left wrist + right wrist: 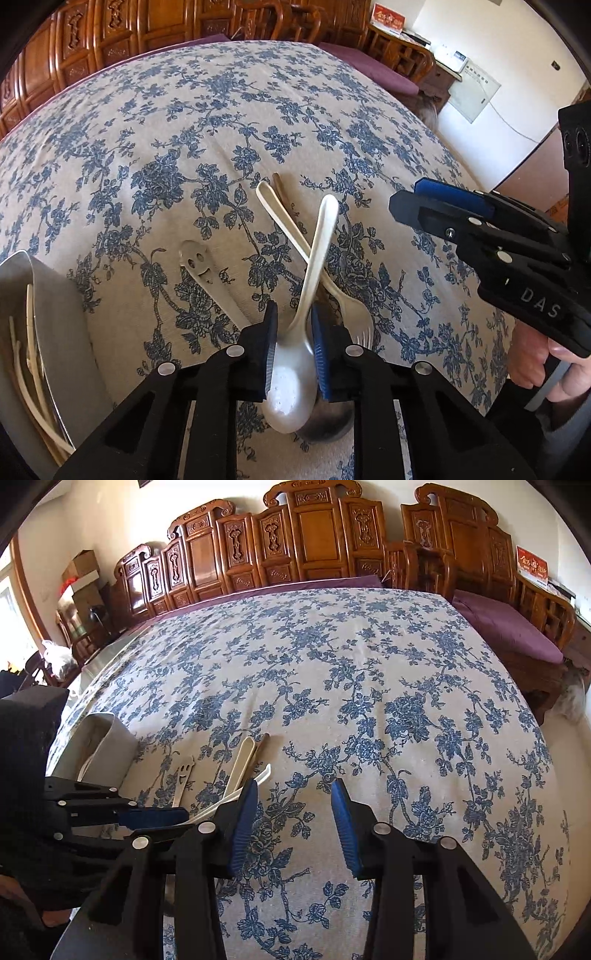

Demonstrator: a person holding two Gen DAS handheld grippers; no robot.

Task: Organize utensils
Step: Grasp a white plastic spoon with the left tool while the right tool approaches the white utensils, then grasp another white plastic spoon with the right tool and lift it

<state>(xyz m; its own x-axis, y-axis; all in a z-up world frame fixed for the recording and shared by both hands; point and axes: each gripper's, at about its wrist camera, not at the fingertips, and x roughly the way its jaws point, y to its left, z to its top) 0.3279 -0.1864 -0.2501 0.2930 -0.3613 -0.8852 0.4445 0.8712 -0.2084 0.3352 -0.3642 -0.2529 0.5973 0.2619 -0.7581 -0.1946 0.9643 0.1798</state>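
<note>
Left gripper (293, 345): matte black plastic frame with triangular cut-outs, round silver rivets at the linkage pivots, ribbed blue pads lining the jaws. Right gripper (294, 825): same build, same blue pads and silver rivets; white letters "DAS" printed on its black side, one small screw set in its finger. Bare hand (543, 363) on its handle.

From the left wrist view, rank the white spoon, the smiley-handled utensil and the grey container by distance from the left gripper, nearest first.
1. White spoon: between the left gripper's pads.
2. Smiley-handled utensil: just ahead, to the left.
3. Grey container: at the far left edge.
</note>
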